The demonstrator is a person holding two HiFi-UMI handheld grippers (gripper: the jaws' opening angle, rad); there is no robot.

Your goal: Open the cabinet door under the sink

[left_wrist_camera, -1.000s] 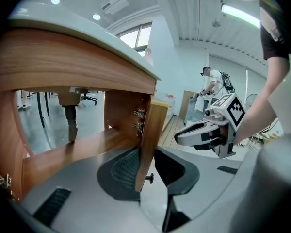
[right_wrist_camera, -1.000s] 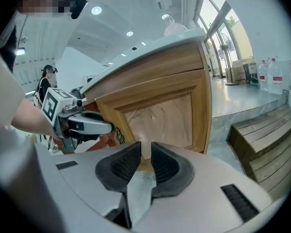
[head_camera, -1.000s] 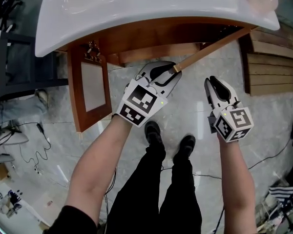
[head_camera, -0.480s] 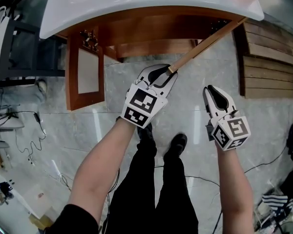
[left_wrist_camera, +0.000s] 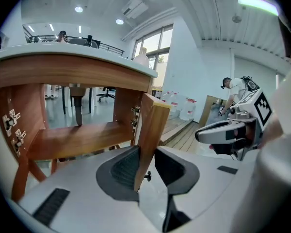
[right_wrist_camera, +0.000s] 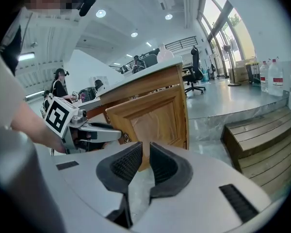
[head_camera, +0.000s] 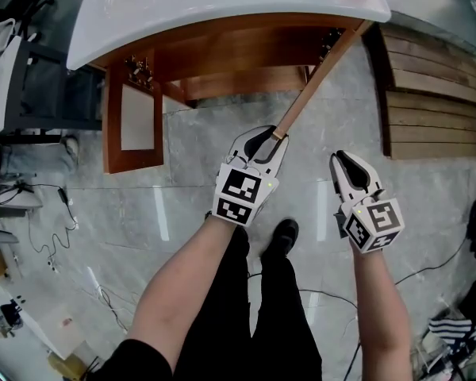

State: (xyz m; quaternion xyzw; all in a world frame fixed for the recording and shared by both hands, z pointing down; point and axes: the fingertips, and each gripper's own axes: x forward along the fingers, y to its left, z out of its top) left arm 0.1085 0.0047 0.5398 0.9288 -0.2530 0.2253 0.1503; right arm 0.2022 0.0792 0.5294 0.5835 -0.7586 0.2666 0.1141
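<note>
Grey veined marble floor (head_camera: 103, 213), polished and reflective, fills most of the head view. Across the top curves a glossy white sink (head_camera: 143, 14) with a rounded front rim, over a reddish-brown wooden cabinet (head_camera: 238, 50). At the right edge lies a stepped platform (head_camera: 436, 94) of rough wooden planks. 2 doors stand open. The left door (head_camera: 135, 117), a frame around a pale flat panel, hangs at upper left. The cabinet door (head_camera: 317, 74), seen edge-on as a thin lighter strip, slants from upper right to the centre. The left gripper (head_camera: 268, 137) has its ribbed black pads closed about that door's free edge, beside a small dark knob (left_wrist_camera: 146, 176). The right gripper (head_camera: 343, 159), right of centre, holds nothing; its jaws have just been closing to a narrow slit.
</note>
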